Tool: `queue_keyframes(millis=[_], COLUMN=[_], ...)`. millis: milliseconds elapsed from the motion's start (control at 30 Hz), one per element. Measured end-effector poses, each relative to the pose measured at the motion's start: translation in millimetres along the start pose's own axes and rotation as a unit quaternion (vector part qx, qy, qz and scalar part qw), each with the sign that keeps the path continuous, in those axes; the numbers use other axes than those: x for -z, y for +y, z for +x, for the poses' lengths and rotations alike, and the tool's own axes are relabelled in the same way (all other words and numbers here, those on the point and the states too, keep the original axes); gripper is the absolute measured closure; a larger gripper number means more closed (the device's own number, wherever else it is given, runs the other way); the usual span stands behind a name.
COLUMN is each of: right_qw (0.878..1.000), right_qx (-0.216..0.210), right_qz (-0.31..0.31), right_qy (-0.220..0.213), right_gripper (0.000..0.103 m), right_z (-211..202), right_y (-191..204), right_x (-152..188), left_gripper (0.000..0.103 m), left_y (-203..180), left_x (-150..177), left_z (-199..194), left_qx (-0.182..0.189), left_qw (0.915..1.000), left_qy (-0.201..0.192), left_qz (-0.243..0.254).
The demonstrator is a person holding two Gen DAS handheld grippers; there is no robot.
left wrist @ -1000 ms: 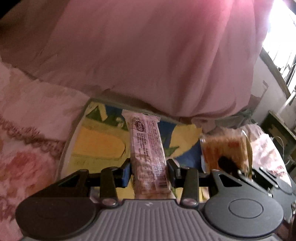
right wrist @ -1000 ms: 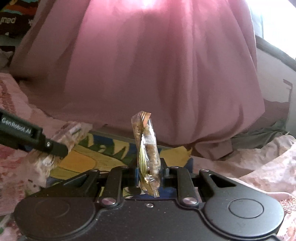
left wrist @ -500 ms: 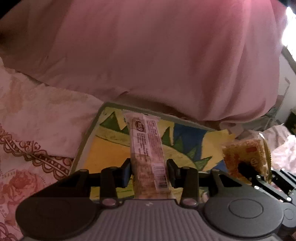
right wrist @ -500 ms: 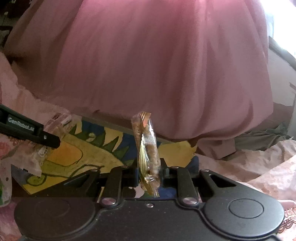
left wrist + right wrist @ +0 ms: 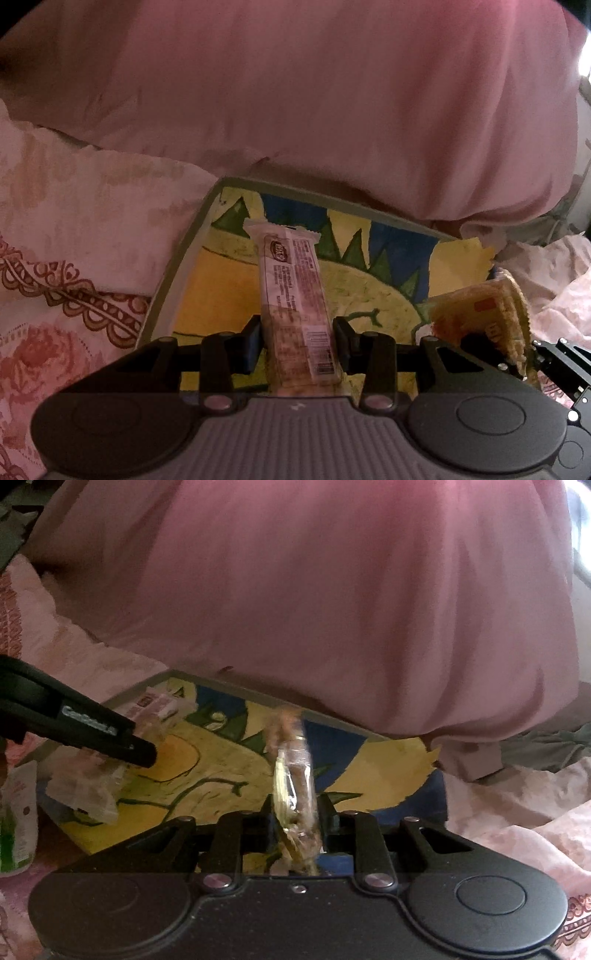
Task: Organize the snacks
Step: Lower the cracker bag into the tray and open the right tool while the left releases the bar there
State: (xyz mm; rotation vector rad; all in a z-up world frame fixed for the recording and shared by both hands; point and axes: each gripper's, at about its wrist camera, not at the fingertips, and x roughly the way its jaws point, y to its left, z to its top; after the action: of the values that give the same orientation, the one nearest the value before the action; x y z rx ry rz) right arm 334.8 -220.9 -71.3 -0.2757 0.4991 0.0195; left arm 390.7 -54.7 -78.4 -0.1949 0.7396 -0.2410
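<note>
A flat tray [image 5: 177,266] with a yellow, blue and green painting lies on the bedsheet. My left gripper [image 5: 295,332] is shut on a long snack bar in a clear pinkish wrapper [image 5: 291,291], which hangs low over the tray's left half. My right gripper [image 5: 295,808] holds a golden see-through snack packet [image 5: 293,771] upright over the right half of the tray [image 5: 258,698]. Its jaws are opening, with the packet still between the pads and its top blurred. In the left wrist view the packet [image 5: 480,314] shows at the right. In the right wrist view the left gripper's finger [image 5: 92,731] shows at the left.
A big pink cloth [image 5: 332,590] hangs just behind the tray. Floral pink bedsheet [image 5: 74,258] surrounds it. A green and white pack [image 5: 18,812] lies left of the tray, and grey cloth [image 5: 546,746] is bunched at the back right.
Both grippers have come down and forward over the tray, which now fills more of each view. The golden packet's top has turned blurry and leans slightly.
</note>
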Motion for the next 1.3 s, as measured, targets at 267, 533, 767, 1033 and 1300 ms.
queue_keyframes(millis=[267,533,767,1033,1300], right_qw=[0.999,0.997,0.997,0.998,0.997], right_qx=[-0.032,-0.047,-0.047,-0.051,-0.036], right_qz=[0.001,0.022,0.019,0.031,0.072], right_qy=[0.024,0.052,0.051,0.022,-0.005], right_gripper=[0.063,0.039,0.026,0.002,0.001], right_z=[-1,-2,-17,-52,-102], right_y=[10,8,9,2,-20], right_x=[-4,-6,-12,-22,-24], left_gripper=[0.059,0.053,0.038,0.016,0.003], left_y=[2,1,5,-1,-17], left_x=[4,3,0,4,12], left_z=[8,4,-18,-58,-109], left_qx=[-0.002,-0.018,-0.026,-0.047,-0.075], left_qw=[0.9995,0.999,0.9993,0.9987,0.9957], left_qy=[0.031,0.04,0.022,-0.014,-0.051], left_qz=[-0.004,-0.001,-0.018,-0.008,0.019])
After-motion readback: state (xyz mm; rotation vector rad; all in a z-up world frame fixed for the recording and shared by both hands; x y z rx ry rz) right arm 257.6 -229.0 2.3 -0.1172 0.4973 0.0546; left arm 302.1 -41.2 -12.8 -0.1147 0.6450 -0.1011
